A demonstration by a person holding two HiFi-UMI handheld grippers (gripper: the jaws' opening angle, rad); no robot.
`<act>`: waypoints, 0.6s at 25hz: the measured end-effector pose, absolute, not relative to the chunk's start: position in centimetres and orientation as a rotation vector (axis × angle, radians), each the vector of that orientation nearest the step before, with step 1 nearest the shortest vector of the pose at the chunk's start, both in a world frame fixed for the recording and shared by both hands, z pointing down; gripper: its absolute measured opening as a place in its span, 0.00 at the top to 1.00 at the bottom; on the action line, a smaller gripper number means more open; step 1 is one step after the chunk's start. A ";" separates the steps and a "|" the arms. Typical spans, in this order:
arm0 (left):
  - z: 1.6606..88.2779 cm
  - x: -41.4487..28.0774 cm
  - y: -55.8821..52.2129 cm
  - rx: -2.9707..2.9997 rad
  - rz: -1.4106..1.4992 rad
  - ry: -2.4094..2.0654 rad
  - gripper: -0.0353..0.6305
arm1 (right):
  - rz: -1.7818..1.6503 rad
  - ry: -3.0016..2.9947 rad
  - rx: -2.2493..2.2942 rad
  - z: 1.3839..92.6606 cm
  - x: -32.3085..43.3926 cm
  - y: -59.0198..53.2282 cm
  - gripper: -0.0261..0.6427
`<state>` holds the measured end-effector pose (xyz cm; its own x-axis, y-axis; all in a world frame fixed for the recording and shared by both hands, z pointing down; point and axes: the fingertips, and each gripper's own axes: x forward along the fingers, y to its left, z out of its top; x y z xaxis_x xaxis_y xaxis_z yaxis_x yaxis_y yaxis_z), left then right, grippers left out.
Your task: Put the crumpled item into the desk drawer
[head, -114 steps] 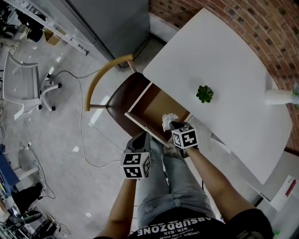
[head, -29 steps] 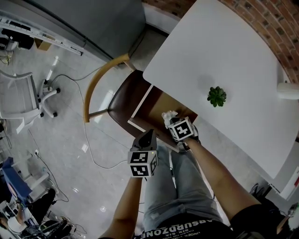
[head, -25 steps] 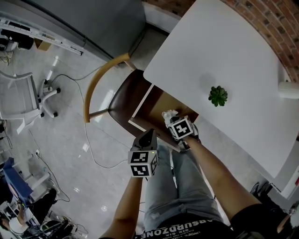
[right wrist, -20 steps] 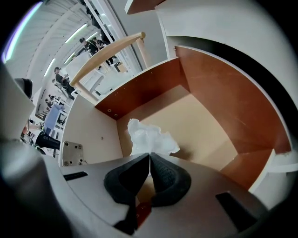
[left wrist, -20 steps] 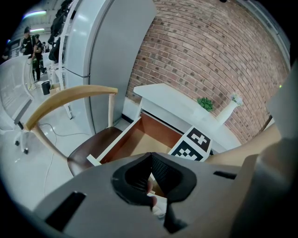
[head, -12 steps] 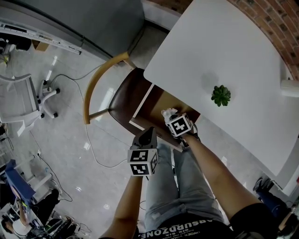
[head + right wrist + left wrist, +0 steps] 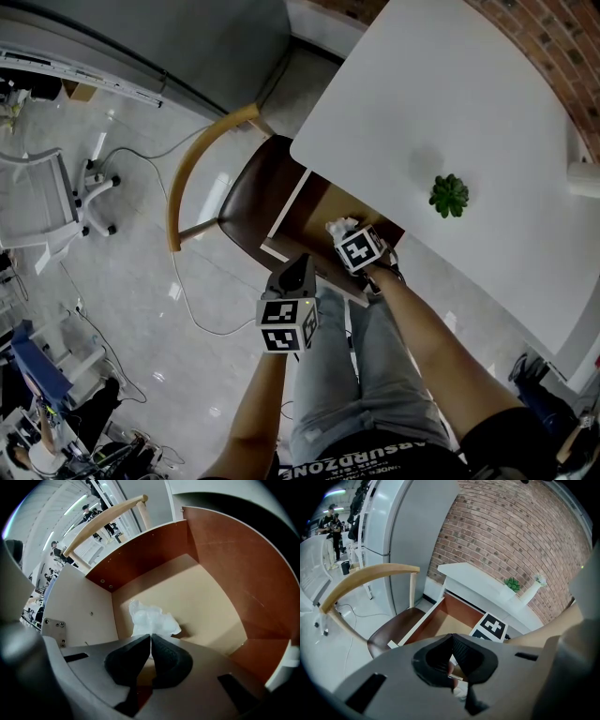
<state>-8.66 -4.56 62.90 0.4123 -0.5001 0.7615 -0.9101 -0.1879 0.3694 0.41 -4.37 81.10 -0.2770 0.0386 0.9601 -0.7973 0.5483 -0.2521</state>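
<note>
While the right gripper (image 7: 150, 638) clamps its jaws on the edge of the crumpled paper (image 7: 152, 618), the wad hangs inside the open drawer (image 7: 211, 597), over its floor. Jaws of the left gripper (image 7: 452, 637) are closed and empty, just outside the drawer front, near the chair (image 7: 251, 192).

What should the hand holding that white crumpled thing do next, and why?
Probably open the right gripper: its jaws pinch the crumpled paper, which already hangs within the open drawer, so letting go should drop it inside.
</note>
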 end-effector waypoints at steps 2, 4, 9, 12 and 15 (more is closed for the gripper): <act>63.0 -8.7 -4.6 1.831 0.619 -1.212 0.94 | 0.925 -1.653 0.637 81.4 0.4 -4.4 0.96; 63.2 -8.7 -4.7 1.827 0.620 -1.212 0.94 | 0.919 -1.644 0.626 81.8 0.6 -4.3 0.96; 63.4 -8.8 -4.9 1.821 0.621 -1.216 0.94 | 0.893 -1.641 0.601 82.4 0.6 -4.2 0.94; 63.4 -8.9 -5.0 1.815 0.621 -1.222 0.94 | 0.889 -1.646 0.588 82.5 0.5 -4.2 0.92; 63.5 -8.9 -4.9 1.813 0.620 -1.225 0.94 | 0.892 -1.655 0.581 82.5 0.4 -4.2 0.89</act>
<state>-8.87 -4.93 63.48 0.3996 -0.4994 0.7687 -0.9151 -0.1684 0.3663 0.44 -4.19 82.49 -0.2655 0.0735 0.9613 -0.7624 0.5943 -0.2560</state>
